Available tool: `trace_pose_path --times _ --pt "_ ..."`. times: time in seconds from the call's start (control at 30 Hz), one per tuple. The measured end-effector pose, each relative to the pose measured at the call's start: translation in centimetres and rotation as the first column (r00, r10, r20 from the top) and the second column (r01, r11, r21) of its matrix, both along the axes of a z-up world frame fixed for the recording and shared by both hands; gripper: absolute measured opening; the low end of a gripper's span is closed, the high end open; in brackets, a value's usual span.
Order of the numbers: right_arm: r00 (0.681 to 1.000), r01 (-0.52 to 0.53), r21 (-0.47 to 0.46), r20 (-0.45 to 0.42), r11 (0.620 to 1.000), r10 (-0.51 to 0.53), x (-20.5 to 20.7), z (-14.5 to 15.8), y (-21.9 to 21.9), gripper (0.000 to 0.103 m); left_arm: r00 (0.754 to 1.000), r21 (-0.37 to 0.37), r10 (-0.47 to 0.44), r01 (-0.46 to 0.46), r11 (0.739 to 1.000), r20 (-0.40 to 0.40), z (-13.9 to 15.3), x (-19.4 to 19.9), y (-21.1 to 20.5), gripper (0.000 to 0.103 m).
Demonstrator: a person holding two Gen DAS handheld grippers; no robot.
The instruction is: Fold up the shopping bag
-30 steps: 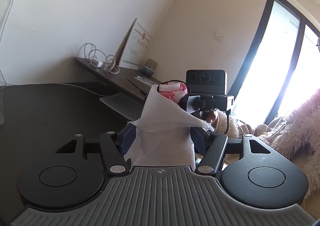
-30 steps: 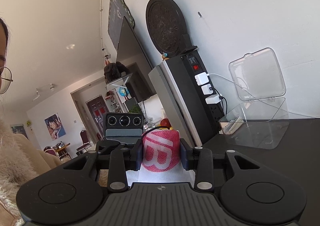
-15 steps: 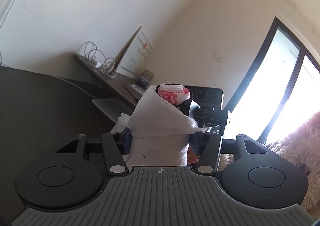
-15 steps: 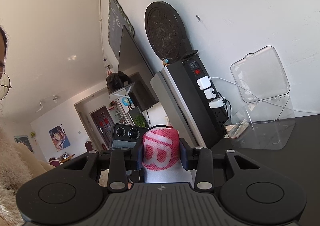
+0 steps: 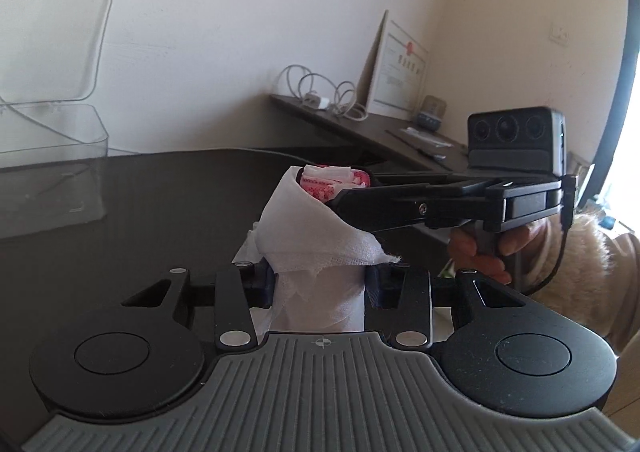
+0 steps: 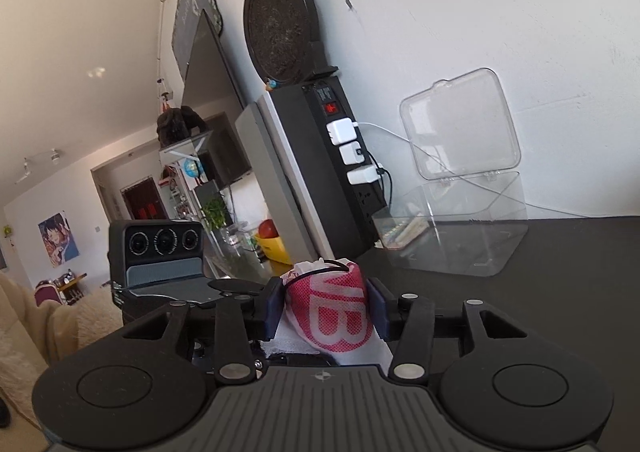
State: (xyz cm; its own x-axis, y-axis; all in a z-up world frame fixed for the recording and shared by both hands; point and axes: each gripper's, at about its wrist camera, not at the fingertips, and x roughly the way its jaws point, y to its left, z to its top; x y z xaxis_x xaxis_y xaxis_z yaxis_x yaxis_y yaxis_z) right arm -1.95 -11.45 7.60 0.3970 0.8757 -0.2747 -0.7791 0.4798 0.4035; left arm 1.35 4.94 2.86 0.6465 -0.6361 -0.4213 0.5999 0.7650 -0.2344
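Rolled bag (image 5: pixel 320 252) upright at frame centre above dark desk (image 5: pixel 140 192), gripped low between left tongs (image 5: pixel 320 284), just narrowed; top flanked by right tongs (image 6: pixel 326 308), just widened, grip unclear. Clear box (image 6: pixel 452 236) upper right.

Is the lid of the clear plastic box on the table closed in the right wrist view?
No, the lid of the clear plastic box stands raised, leaning back toward the wall.

The rolled bag (image 5: pixel 316 236) stands between the left gripper's (image 5: pixel 320 284) fingers — open box (image 5: pixel 48 156) far left on the table (image 5: pixel 160 204).
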Motion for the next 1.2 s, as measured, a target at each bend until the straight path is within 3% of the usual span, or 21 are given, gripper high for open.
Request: trace_pose_path --times 0.1,0.2,0.37,0.43,0.53,0.87,1.07,1.2 --pt "0.999 0.044 -0.044 0.009 0.998 -0.043 0.3 -0.8 0.2 0.055 0.995 0.057 0.100 -0.102 0.993 0.027 -1.6 0.4 -0.1 0.043" --pt "0.997 0.071 -0.061 0.016 0.996 -0.070 0.1 -0.7 -0.3 0.062 0.977 0.131 0.194 -0.204 0.970 0.086 -2.5 0.2 -0.4 0.043" --pt "0.987 0.157 -0.110 0.051 0.981 -0.152 -1.1 0.5 -0.3 0.062 0.956 0.232 0.234 -0.272 0.934 0.177 -3.2 -1.2 -1.8 0.043" --pt "0.982 0.183 -0.115 0.056 0.976 -0.178 -1.4 1.2 0.1 0.035 0.950 0.270 0.221 -0.277 0.922 0.219 -3.4 -1.9 -2.7 0.043" --pt "0.974 0.220 -0.189 0.099 0.957 -0.205 -1.9 1.8 1.4 0.012 0.943 0.310 0.207 -0.285 0.907 0.261 -3.5 -2.3 -3.9 0.043" --pt "0.962 0.263 -0.390 0.177 0.882 -0.209 -2.7 0.4 4.4 0.005 0.918 0.384 0.201 -0.331 0.862 0.341 -4.1 -3.1 -6.5 0.043" --pt "0.950 0.278 -0.479 0.263 0.833 -0.166 -3.7 0.0 5.6 0.007 0.879 0.530 0.116 -0.379 0.758 0.463 -4.6 -3.9 -8.5 0.042" --pt "0.927 0.316 -0.488 0.340 0.814 -0.156 -4.5 0.0 6.0 0.009 0.838 0.628 -0.007 -0.403 0.665 0.546 -4.4 -4.1 -9.3 0.042"
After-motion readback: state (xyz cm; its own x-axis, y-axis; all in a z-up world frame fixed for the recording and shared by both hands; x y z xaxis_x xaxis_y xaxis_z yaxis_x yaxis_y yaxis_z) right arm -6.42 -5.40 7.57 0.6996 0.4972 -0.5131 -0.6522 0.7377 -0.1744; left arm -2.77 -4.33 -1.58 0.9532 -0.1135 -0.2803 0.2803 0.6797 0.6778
